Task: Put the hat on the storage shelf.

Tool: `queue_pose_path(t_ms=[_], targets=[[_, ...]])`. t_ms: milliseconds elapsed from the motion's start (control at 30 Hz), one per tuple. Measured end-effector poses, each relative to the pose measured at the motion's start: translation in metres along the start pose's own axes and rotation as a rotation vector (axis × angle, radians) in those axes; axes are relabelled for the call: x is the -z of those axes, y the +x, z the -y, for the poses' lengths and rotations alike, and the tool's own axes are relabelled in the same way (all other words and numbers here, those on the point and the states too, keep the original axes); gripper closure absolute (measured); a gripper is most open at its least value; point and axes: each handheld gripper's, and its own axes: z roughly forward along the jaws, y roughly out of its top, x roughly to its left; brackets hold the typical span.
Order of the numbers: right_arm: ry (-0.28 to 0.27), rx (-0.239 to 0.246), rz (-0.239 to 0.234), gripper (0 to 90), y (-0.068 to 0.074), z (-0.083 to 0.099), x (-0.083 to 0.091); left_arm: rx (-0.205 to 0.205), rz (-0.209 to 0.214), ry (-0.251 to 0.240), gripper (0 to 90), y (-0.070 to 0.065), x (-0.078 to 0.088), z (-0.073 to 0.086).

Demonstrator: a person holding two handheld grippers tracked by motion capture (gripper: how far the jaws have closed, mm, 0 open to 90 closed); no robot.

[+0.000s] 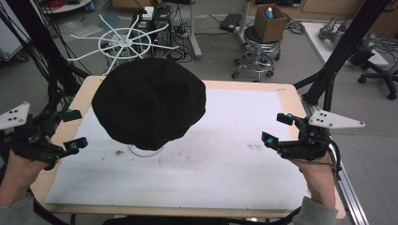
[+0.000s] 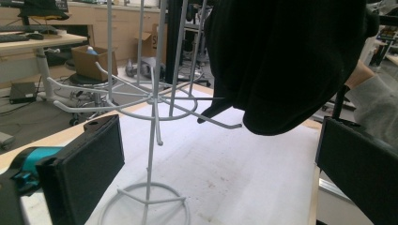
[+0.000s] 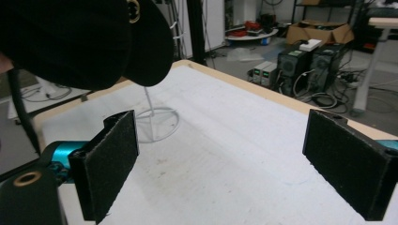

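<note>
black hat point(image 1: 149, 104) hangs on white wire rack point(image 2: 150, 140), between and ahead of both pairs of fingers, likely for display | left gripper point(image 1: 71, 131) spread, empty | right gripper point(image 1: 278, 128) spread, empty, both well apart from it | rack's top hidden under hat; table point(image 1: 244, 154) mat bare, faintly stained

Cardboard box point(image 1: 270, 22) on stool point(image 1: 257, 55); white wire rack point(image 1: 124, 42) on floor; computer towers point(image 3: 305, 65).
</note>
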Motion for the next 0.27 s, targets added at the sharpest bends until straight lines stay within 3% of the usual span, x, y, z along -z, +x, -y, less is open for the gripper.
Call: queue_pose_path(t_ms=[100, 267], targets=[[0.02, 0.009, 0.014, 10.1, 0.0024, 0.0, -0.0044, -0.003, -0.004, 0.003, 1.7, 0.0, -0.0002, 0.0004], [0.011, 0.006, -0.009, 10.1, 0.0018, 0.0009, -0.0065, 0.002, -0.013, 0.011, 1.7, 0.0016, -0.0007, 0.0025]])
